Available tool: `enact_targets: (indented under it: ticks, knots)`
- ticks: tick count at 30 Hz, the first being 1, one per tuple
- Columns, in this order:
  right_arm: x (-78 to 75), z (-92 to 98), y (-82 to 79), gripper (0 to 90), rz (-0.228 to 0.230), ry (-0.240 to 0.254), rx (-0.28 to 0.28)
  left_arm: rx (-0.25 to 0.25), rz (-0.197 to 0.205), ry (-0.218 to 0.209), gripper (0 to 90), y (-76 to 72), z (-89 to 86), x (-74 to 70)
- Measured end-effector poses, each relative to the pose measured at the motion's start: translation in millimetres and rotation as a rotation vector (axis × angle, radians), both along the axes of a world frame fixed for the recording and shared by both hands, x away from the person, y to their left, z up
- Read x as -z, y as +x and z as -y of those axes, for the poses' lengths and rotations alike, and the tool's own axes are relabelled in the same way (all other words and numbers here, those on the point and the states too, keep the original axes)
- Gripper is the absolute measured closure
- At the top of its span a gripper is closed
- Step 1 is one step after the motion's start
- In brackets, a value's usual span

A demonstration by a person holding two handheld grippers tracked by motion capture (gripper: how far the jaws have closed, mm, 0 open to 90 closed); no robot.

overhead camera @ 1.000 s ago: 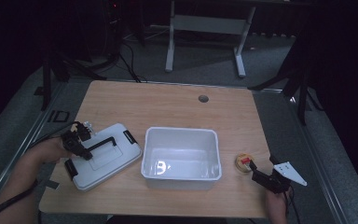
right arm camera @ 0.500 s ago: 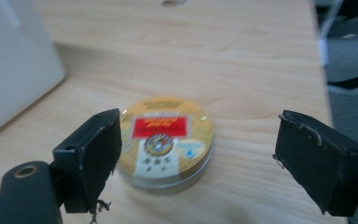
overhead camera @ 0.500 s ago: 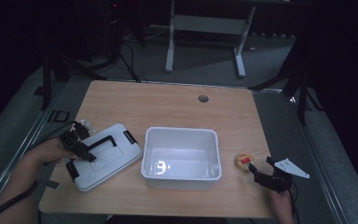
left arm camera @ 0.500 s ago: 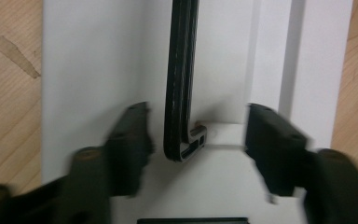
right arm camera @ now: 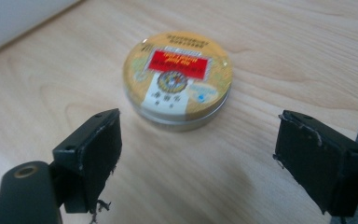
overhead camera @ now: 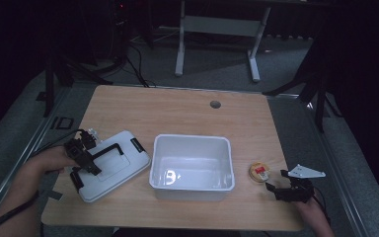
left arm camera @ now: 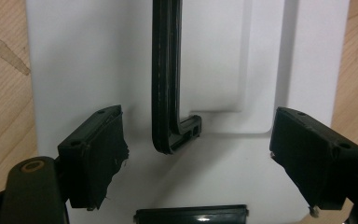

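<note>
So on the table (overhead camera: 177, 106) I count one white lid (overhead camera: 111, 165), one white bin (overhead camera: 192, 165) and one small round tin (overhead camera: 259, 172), plus my two grippers.

Starting near the table's left edge: the lid lies flat close to the front-left corner, with a black handle (left arm camera: 165, 79) on top and two black clips I can pick out on its edges. My left gripper (overhead camera: 81, 155) sits right over it. The jaws have just been opening and now stand spread wide, with the corner of the handle between them, but the pads (left arm camera: 95, 154) aren't touching it. In the left gripper view the lid is cut off at the top and bottom, so I can't see its full outline there.

The bin stands in the middle, towards the front edge, just beside the lid, nothing in it as far as I can see.

Right of the bin, near the front-right corner, is the tin, flat on the wood. My right gripper (overhead camera: 282, 190) is just short of it, jaws spread, nothing between them. The tin's lid is yellow with a red band and some white lettering, but it's blurred and upside down to me, can't read any of it.
</note>
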State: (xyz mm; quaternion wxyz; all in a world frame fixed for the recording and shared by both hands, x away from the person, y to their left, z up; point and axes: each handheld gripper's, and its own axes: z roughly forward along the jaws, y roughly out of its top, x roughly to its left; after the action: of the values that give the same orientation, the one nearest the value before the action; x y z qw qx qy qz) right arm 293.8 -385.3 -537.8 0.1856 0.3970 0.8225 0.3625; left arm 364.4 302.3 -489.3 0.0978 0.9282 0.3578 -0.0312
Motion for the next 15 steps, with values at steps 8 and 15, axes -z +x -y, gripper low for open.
enact_targets:
  ticks: [8,15]
  knots:
    - [-12.5,-1.2,2.2,17.2,-0.085,-0.18,-0.206,0.029,-0.011,0.032,17.5,-3.7,-0.7,-3.6]
    - [-23.7,-9.6,4.3,17.2,-0.22,-0.266,-0.295,0.04,-0.014,0.035,17.5,-4.4,1.3,-8.0]
